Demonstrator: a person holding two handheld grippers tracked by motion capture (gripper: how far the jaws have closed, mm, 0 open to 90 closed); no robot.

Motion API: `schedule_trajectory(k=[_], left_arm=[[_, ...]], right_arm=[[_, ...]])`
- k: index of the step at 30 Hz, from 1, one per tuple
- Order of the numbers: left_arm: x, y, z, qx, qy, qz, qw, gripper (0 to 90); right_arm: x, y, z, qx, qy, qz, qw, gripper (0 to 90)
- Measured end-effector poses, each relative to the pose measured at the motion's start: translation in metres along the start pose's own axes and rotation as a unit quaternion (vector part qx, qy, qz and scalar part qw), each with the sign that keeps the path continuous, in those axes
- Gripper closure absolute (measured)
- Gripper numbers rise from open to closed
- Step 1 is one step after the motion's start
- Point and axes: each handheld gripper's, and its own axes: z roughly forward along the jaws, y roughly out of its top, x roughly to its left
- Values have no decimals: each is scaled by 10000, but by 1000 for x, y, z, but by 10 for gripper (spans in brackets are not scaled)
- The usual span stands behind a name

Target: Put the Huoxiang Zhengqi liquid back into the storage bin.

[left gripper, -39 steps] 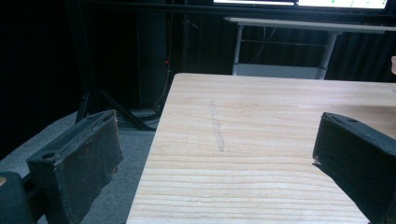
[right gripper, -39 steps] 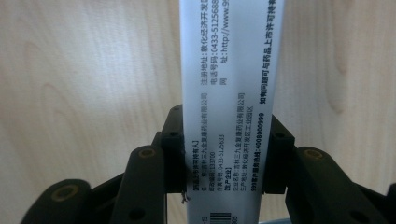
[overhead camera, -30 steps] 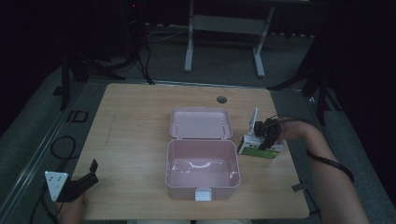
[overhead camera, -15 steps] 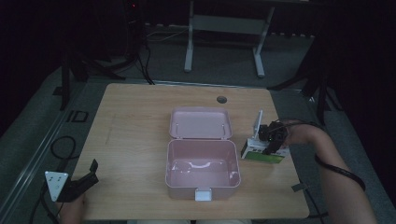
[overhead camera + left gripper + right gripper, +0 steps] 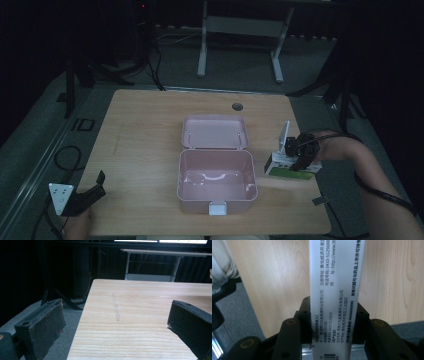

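Note:
A white and green medicine box hangs just above the table's right side, to the right of the open pink lunch box. My right gripper is shut on it, the person's hand and forearm coming in from the right. In the right gripper view the box's white printed side runs up between the two black jaws, which press on both its faces. My left gripper rests at the table's front left corner, jaws wide apart; in the left gripper view its fingers frame bare wood.
The lunch box's lid lies flat behind its base, a white latch at the front. A small round hole sits near the table's far edge. Desk legs and cables stand on the floor beyond.
The right gripper has lifted the medicine box and carried it a little to the right and toward the front. The left gripper has stayed put.

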Motion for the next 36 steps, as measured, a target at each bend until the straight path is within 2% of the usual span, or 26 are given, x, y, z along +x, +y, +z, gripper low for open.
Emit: schedule_trajectory(k=[10, 20, 28, 36], left_arm=[[-1, 0, 1, 17, -4, 14, 10000, 11], [-1, 0, 2, 49, 4, 52, 10000, 11], [-1, -1, 1, 27, 20, 43, 10000, 11], [-1, -1, 1, 14, 7, 22, 10000, 11]], right_arm=[[15, 6, -41, -121, -118, -65, 9998, 618], [29, 22, -78, -172, -216, -173, 9995, 618], [41, 50, -98, -310, -231, -412, 9984, 618], [47, 87, -102, -223, -184, -632, 9976, 618]])
